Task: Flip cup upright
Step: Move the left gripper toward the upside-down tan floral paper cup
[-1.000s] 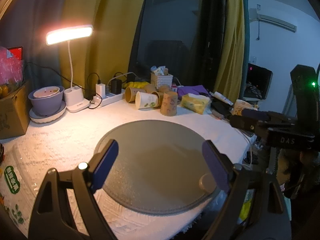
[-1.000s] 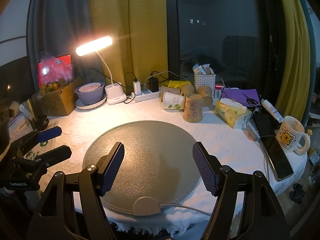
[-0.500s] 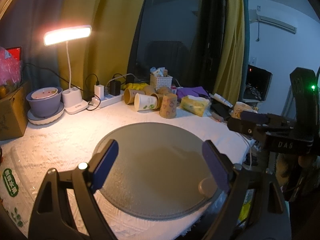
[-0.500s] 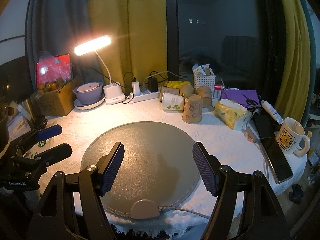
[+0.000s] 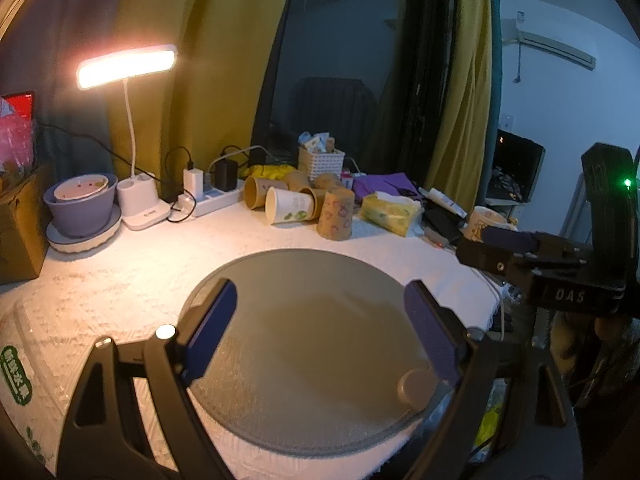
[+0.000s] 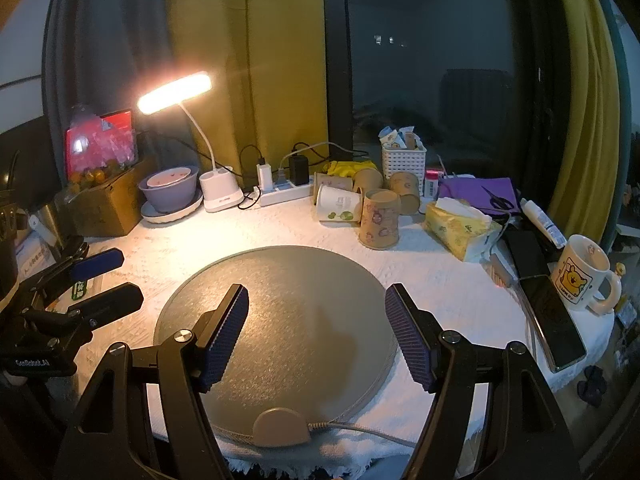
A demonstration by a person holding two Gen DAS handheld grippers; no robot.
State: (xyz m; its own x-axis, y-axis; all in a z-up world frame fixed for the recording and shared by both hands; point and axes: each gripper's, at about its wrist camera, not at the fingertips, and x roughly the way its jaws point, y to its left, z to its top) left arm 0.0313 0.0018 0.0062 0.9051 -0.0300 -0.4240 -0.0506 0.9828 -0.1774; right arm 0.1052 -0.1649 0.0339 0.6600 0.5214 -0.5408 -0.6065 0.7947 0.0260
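Left wrist view: left gripper (image 5: 320, 328) spread wide over the round grey mat (image 5: 304, 320), nothing btwn its fingers. Right gripper (image 6: 316, 332) likewise wide apart and empty, above the same mat. Upside-down brown paper cup (image 6: 379, 220) stands on the white cloth just past the mat's far edge, touching a white cup (image 6: 338, 203) lying on its side. Desk lamp (image 6: 176, 92) lit at back left.
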